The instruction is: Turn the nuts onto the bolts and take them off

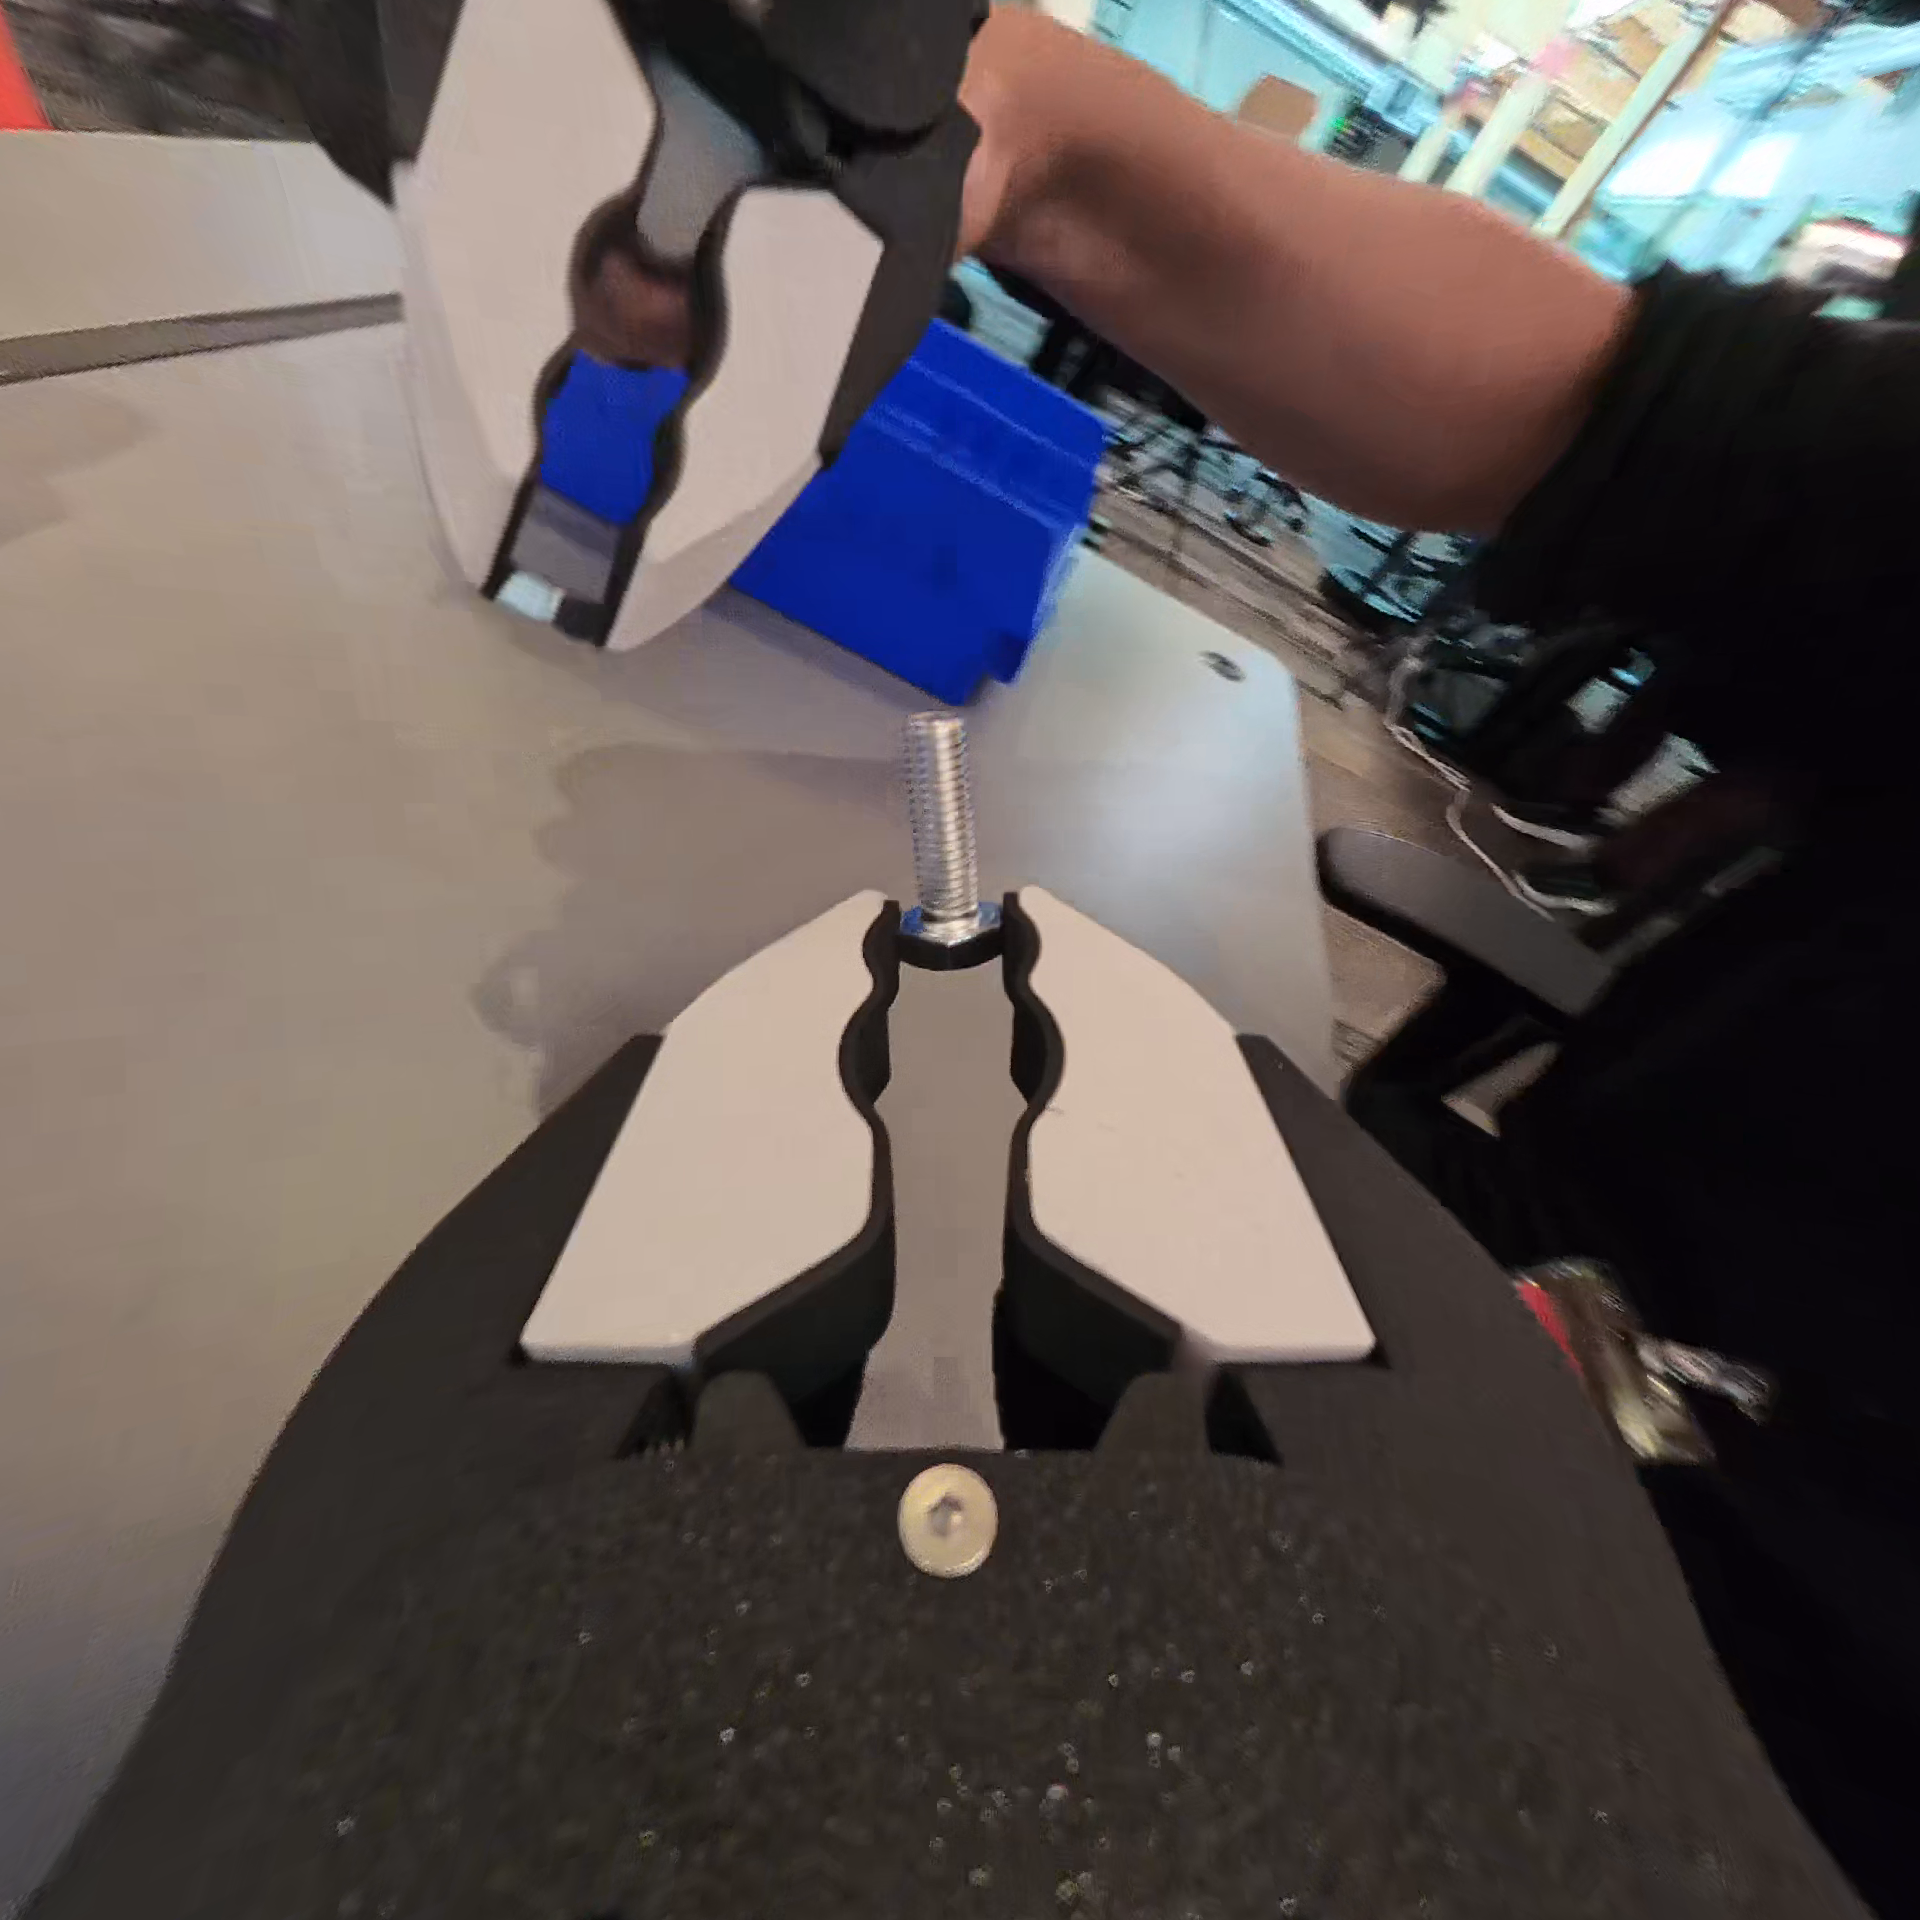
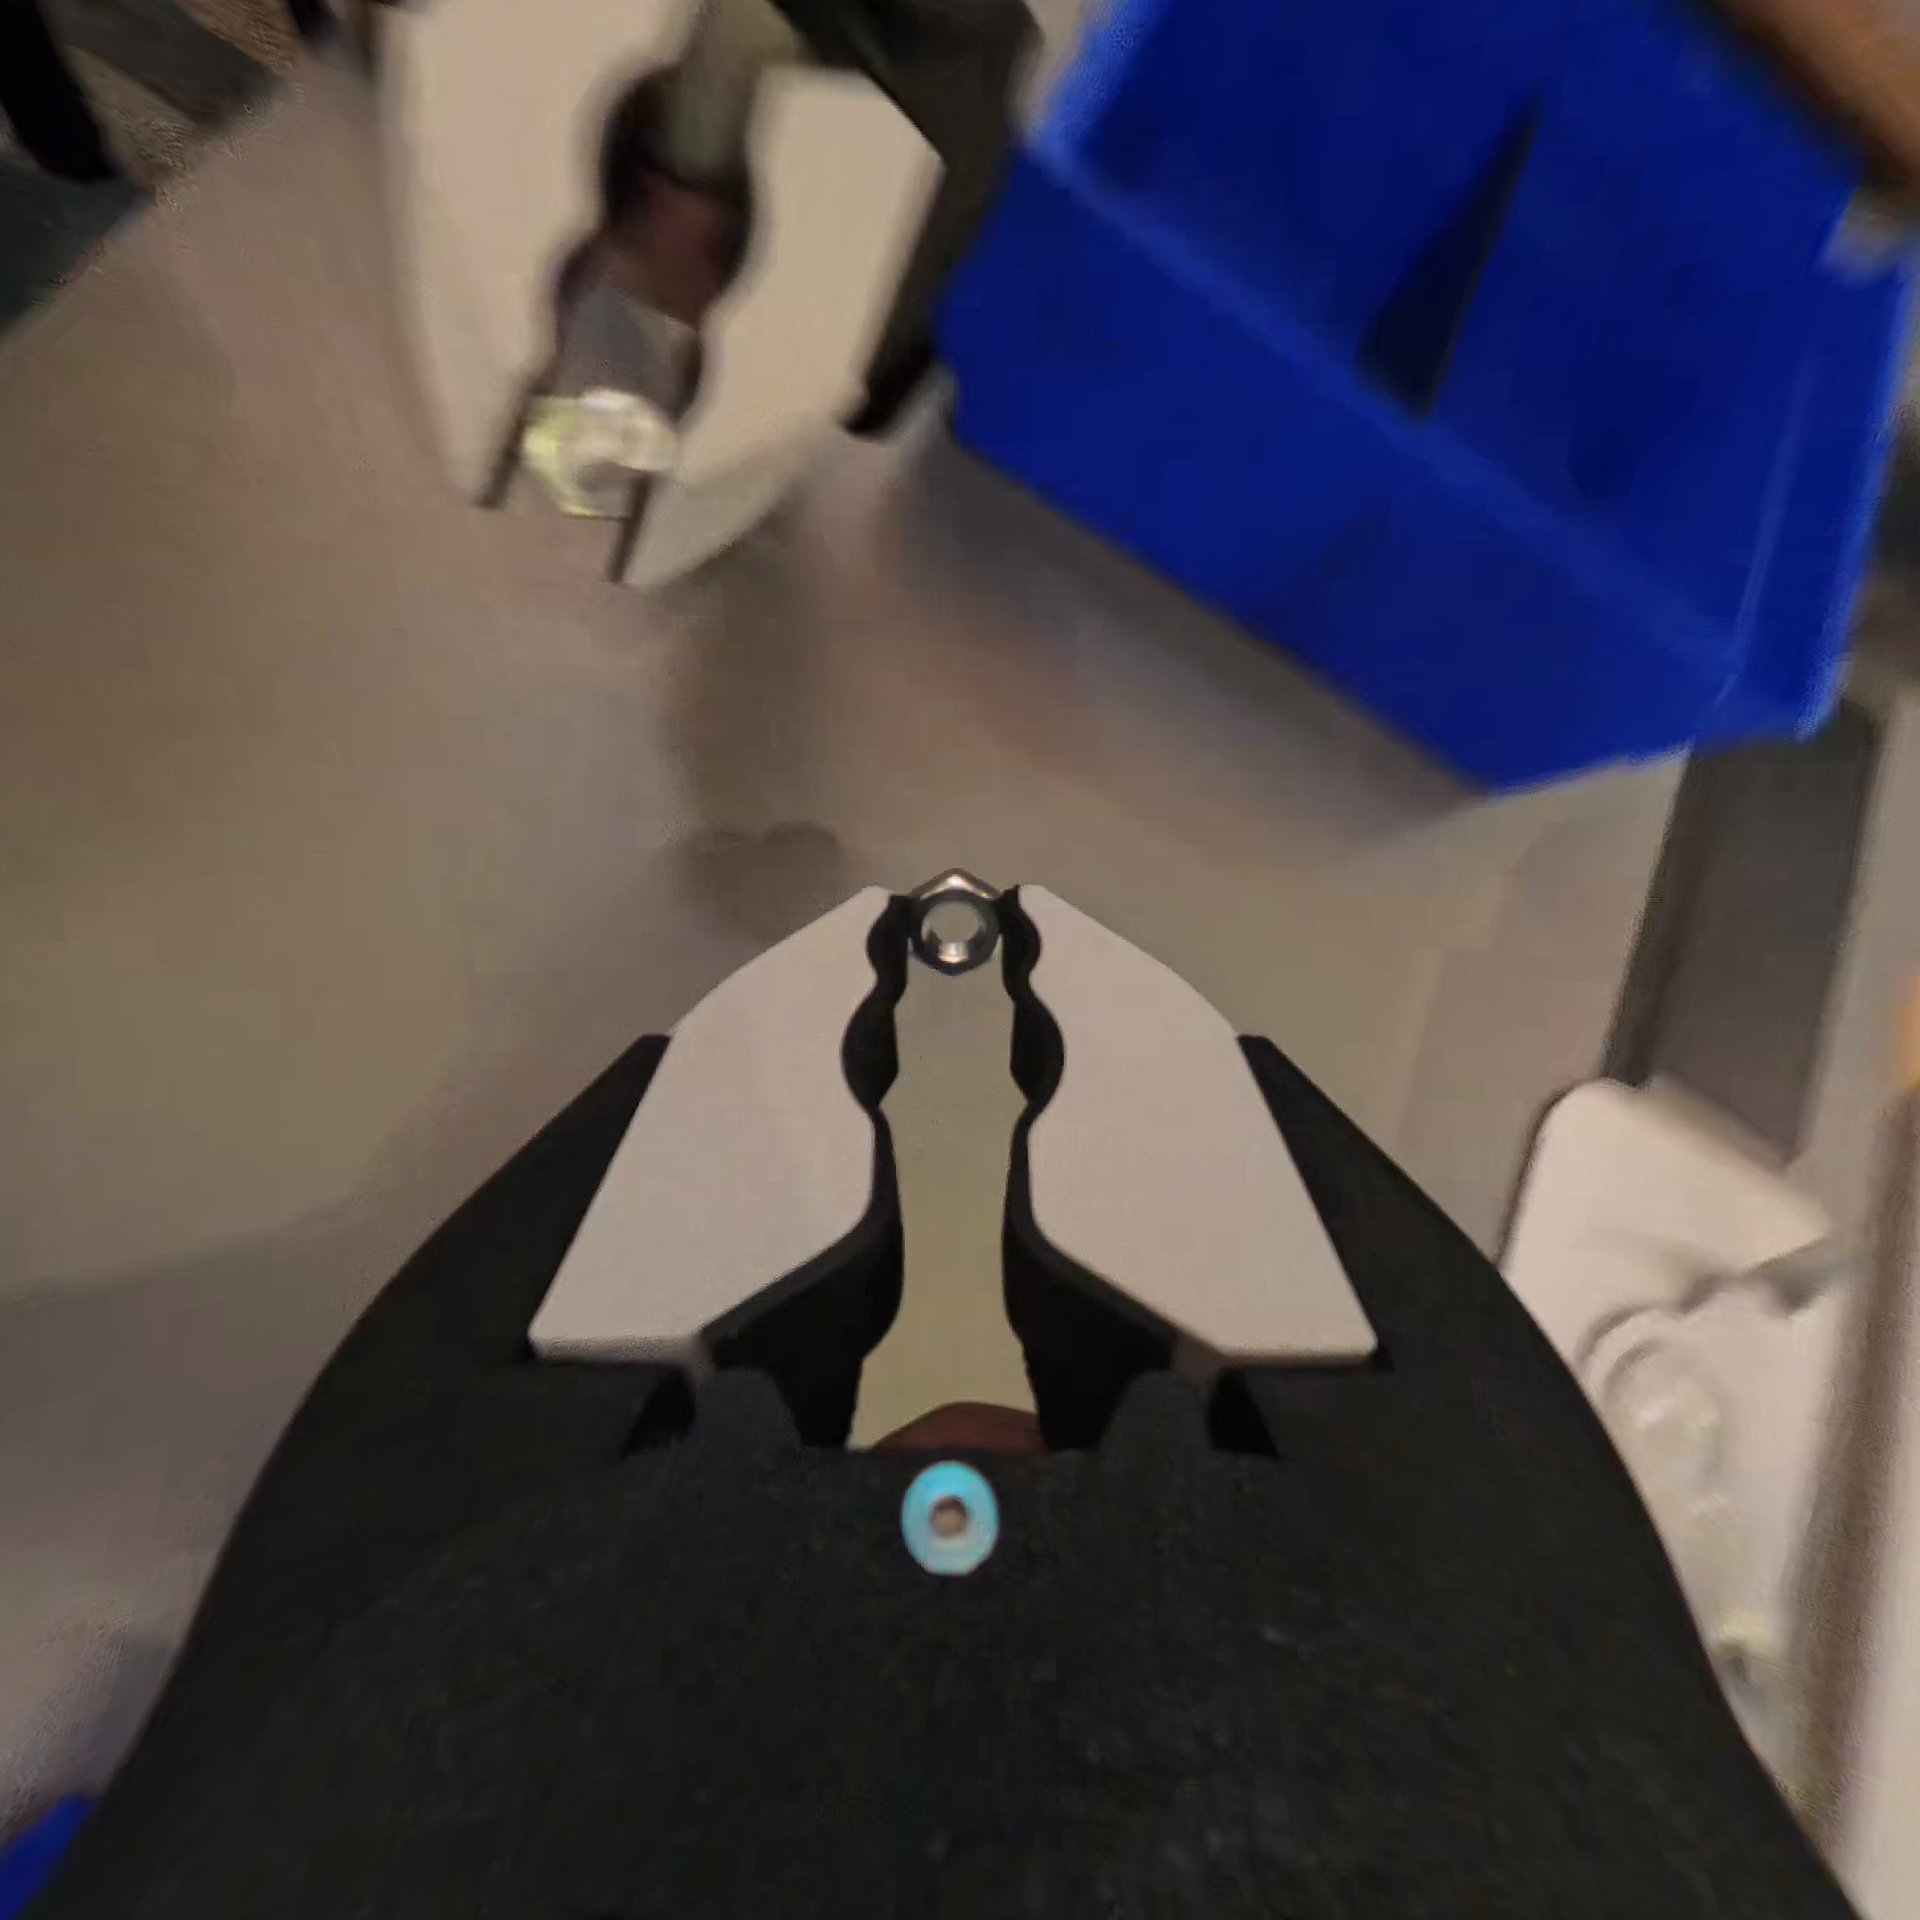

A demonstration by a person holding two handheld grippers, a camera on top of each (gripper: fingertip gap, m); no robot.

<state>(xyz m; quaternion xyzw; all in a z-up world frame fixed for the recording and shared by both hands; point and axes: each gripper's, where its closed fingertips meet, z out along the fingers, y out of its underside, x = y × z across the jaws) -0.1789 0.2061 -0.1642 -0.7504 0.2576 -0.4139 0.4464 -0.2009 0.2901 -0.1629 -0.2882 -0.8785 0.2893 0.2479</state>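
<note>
My left gripper [image 1: 948, 920] is shut on the hex head of a silver bolt [image 1: 938, 816]; the threaded shaft points away from me, bare. My right gripper [image 2: 951, 914] is shut on a silver hex nut [image 2: 952, 928] at its fingertips. In the left wrist view the right gripper [image 1: 545, 608] hangs down at upper left with the nut [image 1: 532, 597] between its tips, above and left of the bolt's end, apart from it. In the right wrist view the left gripper [image 2: 587, 488] shows blurred at upper left with the bolt [image 2: 594, 449] seen end-on.
A blue plastic bin [image 1: 935, 520] stands on the grey table [image 1: 260, 831] behind the bolt; it also shows in the right wrist view [image 2: 1455, 416]. A person's forearm [image 1: 1299, 312] reaches in from the right. A white object [image 2: 1662, 1351] lies at right past the table edge. From my right tips it is roughly 35 cm to the white object [image 2: 1662, 1351]; from my left, 45 cm.
</note>
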